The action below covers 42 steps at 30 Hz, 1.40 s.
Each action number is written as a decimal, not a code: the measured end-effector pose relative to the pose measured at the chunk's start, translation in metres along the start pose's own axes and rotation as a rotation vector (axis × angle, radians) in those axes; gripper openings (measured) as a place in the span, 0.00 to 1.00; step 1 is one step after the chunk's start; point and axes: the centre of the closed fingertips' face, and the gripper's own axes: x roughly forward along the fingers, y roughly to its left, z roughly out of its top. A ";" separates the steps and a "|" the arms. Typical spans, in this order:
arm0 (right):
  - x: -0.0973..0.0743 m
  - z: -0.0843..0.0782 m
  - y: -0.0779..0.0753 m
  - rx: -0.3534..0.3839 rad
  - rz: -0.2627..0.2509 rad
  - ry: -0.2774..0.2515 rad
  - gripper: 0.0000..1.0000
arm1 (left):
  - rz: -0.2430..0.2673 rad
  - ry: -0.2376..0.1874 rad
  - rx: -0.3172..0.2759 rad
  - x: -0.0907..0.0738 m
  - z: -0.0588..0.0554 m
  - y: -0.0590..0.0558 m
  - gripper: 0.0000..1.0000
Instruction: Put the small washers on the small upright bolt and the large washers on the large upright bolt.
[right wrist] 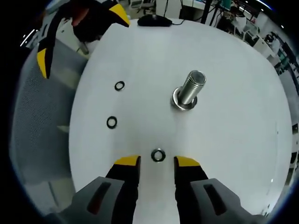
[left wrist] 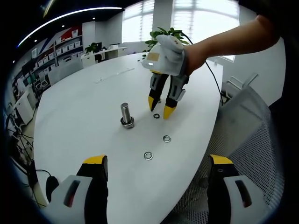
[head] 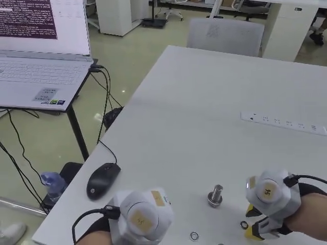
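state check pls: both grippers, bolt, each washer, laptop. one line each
left gripper: open wide, holding nothing
right gripper: open, tips down at the table
bolt: upright, threaded end up
near washer: flat on table just ahead of the right gripper's tips, not gripped
middle washer: flat on table, loose
far washer: flat on table, loose
laptop: open, screen lit
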 end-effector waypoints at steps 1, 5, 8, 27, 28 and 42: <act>0.000 0.000 0.000 0.002 0.001 -0.001 0.30 | 0.000 0.000 0.000 0.000 0.000 0.000 0.88; 0.002 0.000 0.001 0.004 0.004 -0.001 0.28 | -0.002 0.000 0.007 0.000 0.000 0.000 0.87; 0.003 0.001 0.000 0.019 0.000 -0.012 0.27 | -0.001 0.000 0.005 0.000 0.001 -0.001 0.87; 0.004 0.003 0.001 0.043 -0.028 0.018 0.14 | -0.006 0.007 0.018 -0.002 -0.001 -0.004 0.85; 0.004 0.003 0.001 0.037 -0.028 0.021 0.14 | -0.006 0.007 0.017 -0.002 -0.001 -0.004 0.85; -0.001 -0.001 -0.001 0.080 -0.052 0.038 0.13 | -0.012 -0.016 0.005 -0.003 0.007 -0.008 0.85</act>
